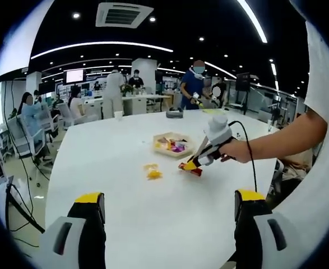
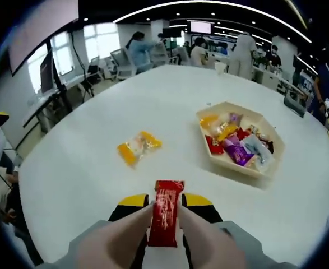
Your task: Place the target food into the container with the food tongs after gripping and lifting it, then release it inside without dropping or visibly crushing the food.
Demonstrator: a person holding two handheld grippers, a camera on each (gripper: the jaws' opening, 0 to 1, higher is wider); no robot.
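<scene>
My right gripper [image 2: 165, 203] is shut on a red snack packet [image 2: 166, 216], which stands up between its yellow-tipped jaws just above the white table [image 2: 86, 174]. In the left gripper view that same right gripper [image 1: 190, 165] is held by a person's hand, with the red packet [image 1: 194, 170] low over the table. A yellow packet [image 2: 138, 147] lies flat on the table ahead and left; it also appears as the yellow packet [image 1: 152, 171]. The hexagonal wooden tray [image 2: 265, 170], holding several wrapped snacks, sits ahead to the right. My left gripper [image 1: 170, 200] is open, jaws wide apart, holding nothing.
The tray [image 1: 163, 136] lies beyond the right gripper in the left gripper view. A dark device [image 1: 175, 113] sits at the table's far edge. Several people, desks and chairs fill the office around the table. The person's arm [image 1: 287, 137] reaches in from the right.
</scene>
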